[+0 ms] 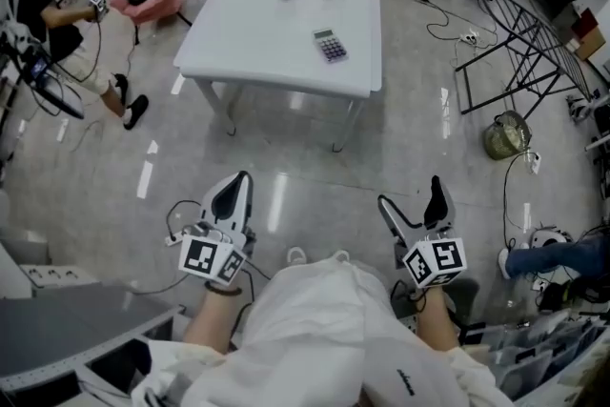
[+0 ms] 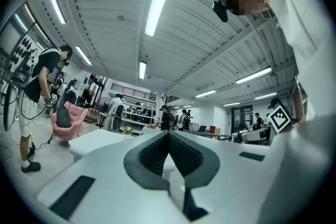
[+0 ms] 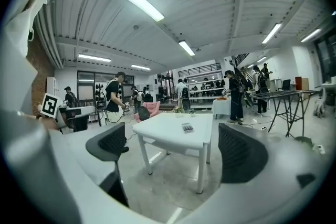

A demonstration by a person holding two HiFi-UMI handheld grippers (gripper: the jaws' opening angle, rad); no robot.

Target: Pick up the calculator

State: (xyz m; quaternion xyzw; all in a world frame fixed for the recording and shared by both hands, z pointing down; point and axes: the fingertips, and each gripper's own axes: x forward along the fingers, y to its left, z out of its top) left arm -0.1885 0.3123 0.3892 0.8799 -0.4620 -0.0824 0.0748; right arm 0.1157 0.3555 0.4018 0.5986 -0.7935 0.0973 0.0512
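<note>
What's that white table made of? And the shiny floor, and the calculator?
The table looks like painted wood or laminate: smooth, matte white top and legs, no grain showing. The floor seems to be polished stone or tile: grey and glossy, with bright streaks reflected in it. The calculator is probably plastic: a grey body with rows of small keys.

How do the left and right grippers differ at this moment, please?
The left gripper has its jaws together, while the right gripper has its jaws wide apart. The right gripper's view frames the calculator on the table between its jaws, whereas the left gripper's closed jaws block much of its view ahead. Both grippers are empty and well short of the table.
</note>
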